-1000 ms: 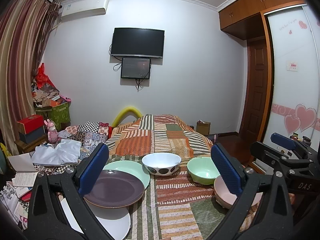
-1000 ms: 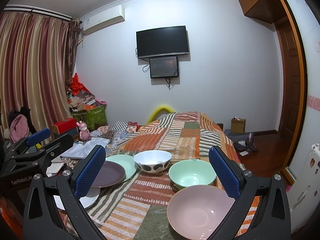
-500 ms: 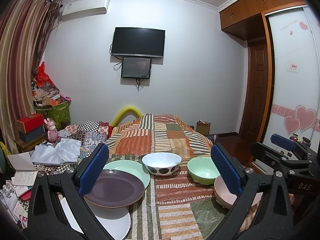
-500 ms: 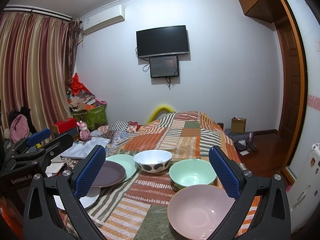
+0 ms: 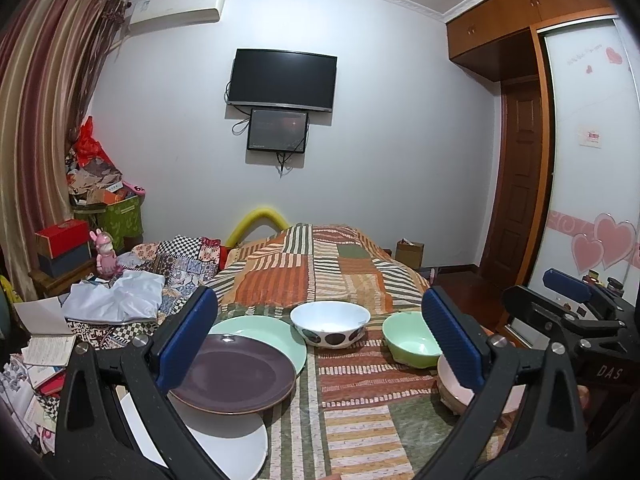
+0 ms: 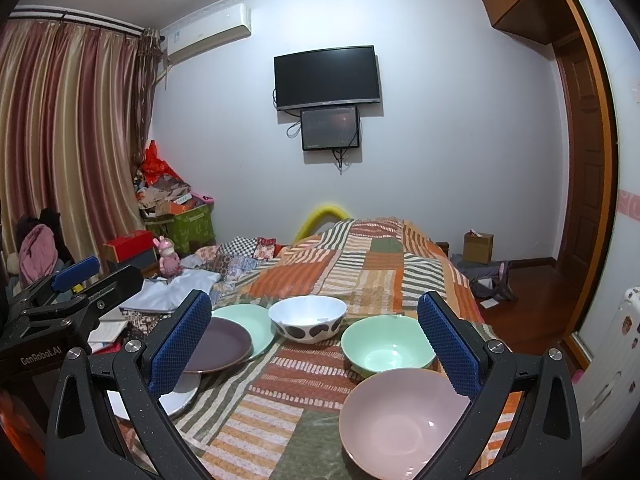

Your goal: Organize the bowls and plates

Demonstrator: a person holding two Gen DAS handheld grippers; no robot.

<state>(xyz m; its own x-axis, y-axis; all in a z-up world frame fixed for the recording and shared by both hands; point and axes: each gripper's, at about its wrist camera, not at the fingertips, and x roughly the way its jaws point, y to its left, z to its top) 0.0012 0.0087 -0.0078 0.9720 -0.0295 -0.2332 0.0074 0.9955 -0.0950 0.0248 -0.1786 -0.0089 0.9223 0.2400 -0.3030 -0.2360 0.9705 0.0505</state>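
On the patchwork bedspread lie a purple plate [image 5: 236, 376] overlapping a mint green plate [image 5: 276, 332] and a white plate [image 5: 232, 444] at the left. A white bowl with dark spots [image 5: 330, 324], a green bowl [image 5: 408, 344] and a pink bowl [image 6: 400, 420] sit to the right. My left gripper [image 5: 320, 340] is open and empty, held above the dishes. My right gripper [image 6: 316, 344] is open and empty, above the pink bowl's near side. The right gripper also shows at the right of the left wrist view [image 5: 568, 312].
The bedspread [image 6: 360, 264] stretches to the far wall. Clothes and papers [image 5: 116, 300] pile at the bed's left. Boxes [image 5: 64, 244] and a green bin [image 5: 120, 220] stand by the curtain. A wooden door [image 5: 516, 184] and wardrobe are on the right.
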